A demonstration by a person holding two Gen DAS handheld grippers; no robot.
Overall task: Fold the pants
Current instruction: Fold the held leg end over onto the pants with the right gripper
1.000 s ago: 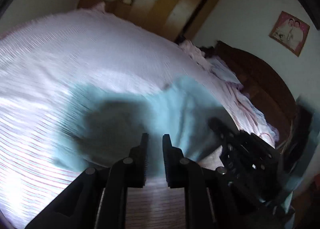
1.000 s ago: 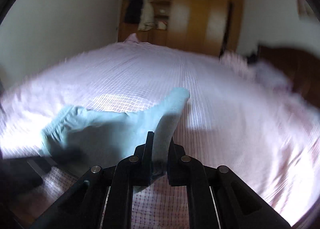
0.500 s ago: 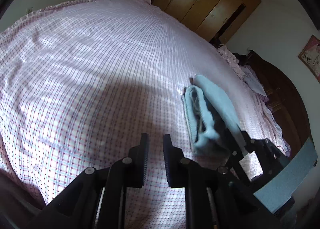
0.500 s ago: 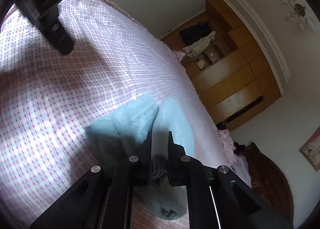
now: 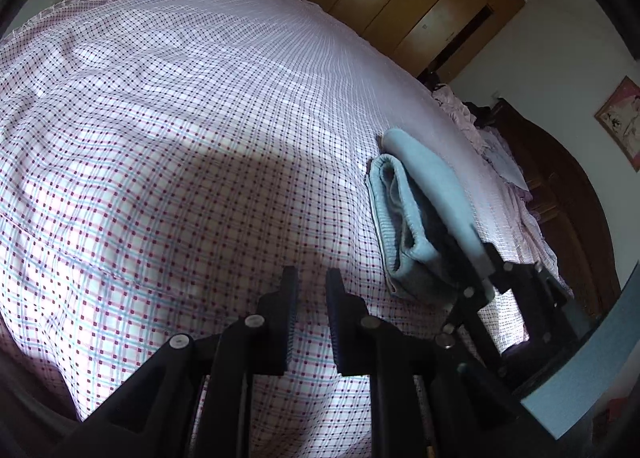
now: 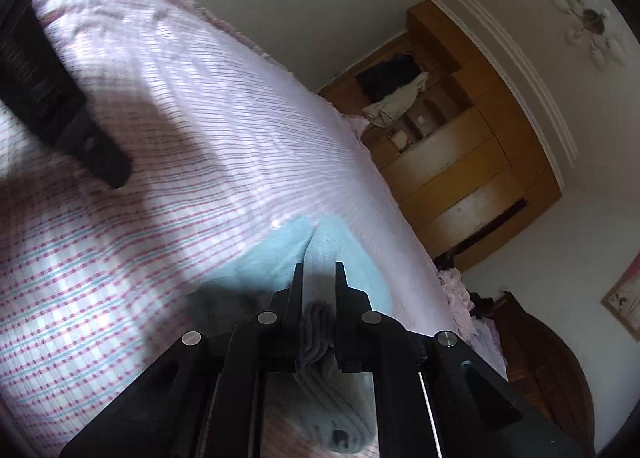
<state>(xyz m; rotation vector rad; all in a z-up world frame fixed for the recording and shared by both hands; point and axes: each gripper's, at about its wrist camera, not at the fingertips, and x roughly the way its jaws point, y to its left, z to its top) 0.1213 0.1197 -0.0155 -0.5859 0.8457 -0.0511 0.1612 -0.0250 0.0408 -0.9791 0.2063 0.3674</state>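
Note:
The light blue pants (image 5: 416, 217) lie as a folded bundle on the checked bedsheet (image 5: 160, 117), at the right of the left wrist view. My right gripper (image 5: 482, 258) comes in from the lower right and is shut on the bundle's top layer. In the right wrist view that gripper (image 6: 319, 270) pinches a fold of the blue cloth, and the rest of the pants (image 6: 272, 258) spread on the sheet just ahead. My left gripper (image 5: 311, 278) hovers over bare sheet to the left of the bundle, its jaws close together with nothing between them. One of its fingers (image 6: 100, 157) shows at the upper left.
The bed fills most of both views. Rumpled pink bedding (image 5: 500, 157) lies by the dark wooden headboard (image 5: 560, 197) on the right. A wooden wardrobe (image 5: 432, 17) with clothes hanging stands beyond the far edge of the bed.
A second ago the pants lay spread out; now they are a compact folded bundle. The right gripper has rolled and swung over with the cloth. The left gripper has shifted onto bare sheet.

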